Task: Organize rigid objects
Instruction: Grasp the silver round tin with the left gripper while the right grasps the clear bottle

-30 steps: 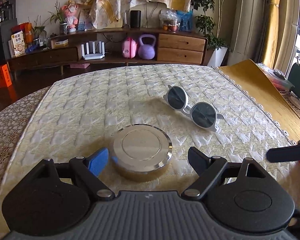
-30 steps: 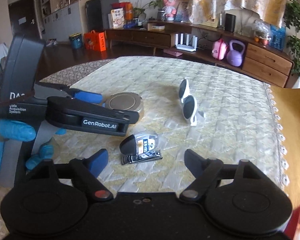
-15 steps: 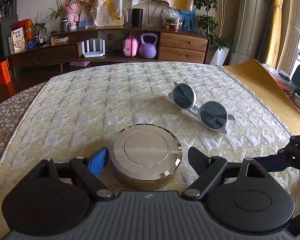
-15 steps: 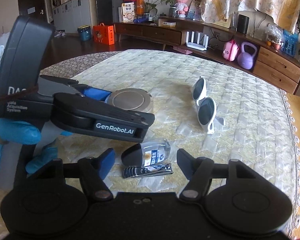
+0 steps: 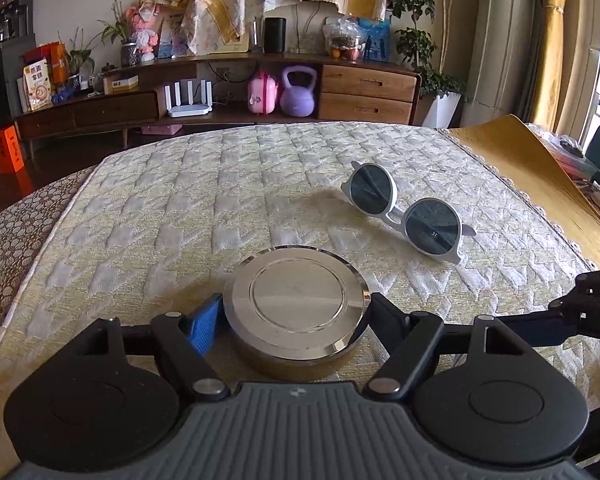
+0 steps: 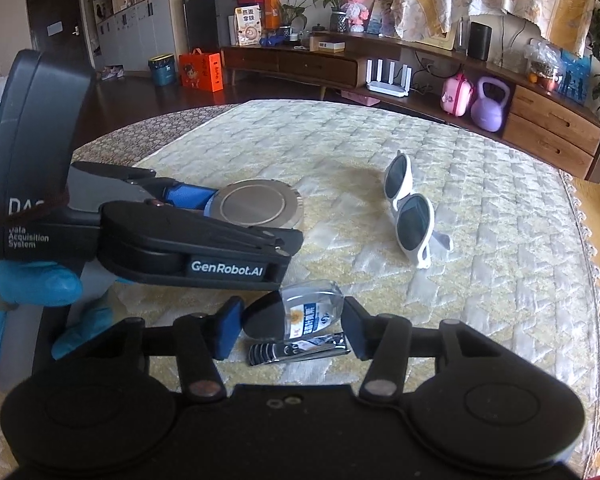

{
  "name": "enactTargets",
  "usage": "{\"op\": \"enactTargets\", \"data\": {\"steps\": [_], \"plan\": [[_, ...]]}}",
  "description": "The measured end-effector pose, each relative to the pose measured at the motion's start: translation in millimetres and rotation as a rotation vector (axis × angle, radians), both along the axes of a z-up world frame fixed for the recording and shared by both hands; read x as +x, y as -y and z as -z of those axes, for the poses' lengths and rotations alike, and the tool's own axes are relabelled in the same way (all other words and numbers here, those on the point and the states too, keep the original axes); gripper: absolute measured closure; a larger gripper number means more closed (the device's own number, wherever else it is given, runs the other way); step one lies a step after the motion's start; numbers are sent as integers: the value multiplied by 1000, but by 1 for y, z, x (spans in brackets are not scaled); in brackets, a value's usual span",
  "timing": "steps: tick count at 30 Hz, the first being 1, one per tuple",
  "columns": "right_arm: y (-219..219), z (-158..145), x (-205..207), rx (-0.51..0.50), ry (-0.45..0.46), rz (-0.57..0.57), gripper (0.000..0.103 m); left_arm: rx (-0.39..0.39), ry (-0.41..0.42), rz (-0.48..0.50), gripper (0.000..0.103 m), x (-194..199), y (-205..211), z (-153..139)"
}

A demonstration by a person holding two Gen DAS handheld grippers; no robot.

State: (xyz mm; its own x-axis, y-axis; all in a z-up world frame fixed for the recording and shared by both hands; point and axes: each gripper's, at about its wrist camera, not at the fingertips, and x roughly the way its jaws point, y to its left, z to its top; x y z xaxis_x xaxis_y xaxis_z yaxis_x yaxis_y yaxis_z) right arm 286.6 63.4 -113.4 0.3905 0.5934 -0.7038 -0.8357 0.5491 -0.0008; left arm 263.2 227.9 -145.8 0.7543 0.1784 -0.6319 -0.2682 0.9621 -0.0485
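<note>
A round silver tin [image 5: 296,305] rests on the quilted cloth; my left gripper [image 5: 292,322] has closed on its two sides. The tin also shows in the right wrist view [image 6: 258,204], with the left gripper [image 6: 204,220] around it. My right gripper [image 6: 290,328] has its fingers against both ends of a small clear-and-black nail clipper case [image 6: 294,314]. A metal nail clipper [image 6: 298,353] lies just below the case. White round sunglasses [image 5: 406,212] lie on the cloth to the right of the tin, also in the right wrist view [image 6: 412,210].
The quilted table cloth [image 5: 180,200] ends in a lace edge on the right [image 6: 584,240]; beyond it lies a yellow mat [image 5: 532,176]. A wooden sideboard [image 5: 228,92] stands behind the table. A blue-gloved hand [image 6: 32,284] holds the left gripper.
Both grippers moved forward and closed: the left one onto the silver tin, the right one onto the nail clipper case. The sunglasses have not moved.
</note>
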Motion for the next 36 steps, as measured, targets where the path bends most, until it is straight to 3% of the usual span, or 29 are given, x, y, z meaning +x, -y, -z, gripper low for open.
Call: {"op": "enactTargets", "data": {"steps": [8,20,36], "plan": [[11,-19,-8,31,16,17,51,-5,8,-12,26,-10,-1,-14],[48,-63,-46,74,35,38,51,-44,32,5,26,-49,17,-63],[129,-103,-84,84,59,153,51,-43,67,129,26,-106,88,-117]]}}
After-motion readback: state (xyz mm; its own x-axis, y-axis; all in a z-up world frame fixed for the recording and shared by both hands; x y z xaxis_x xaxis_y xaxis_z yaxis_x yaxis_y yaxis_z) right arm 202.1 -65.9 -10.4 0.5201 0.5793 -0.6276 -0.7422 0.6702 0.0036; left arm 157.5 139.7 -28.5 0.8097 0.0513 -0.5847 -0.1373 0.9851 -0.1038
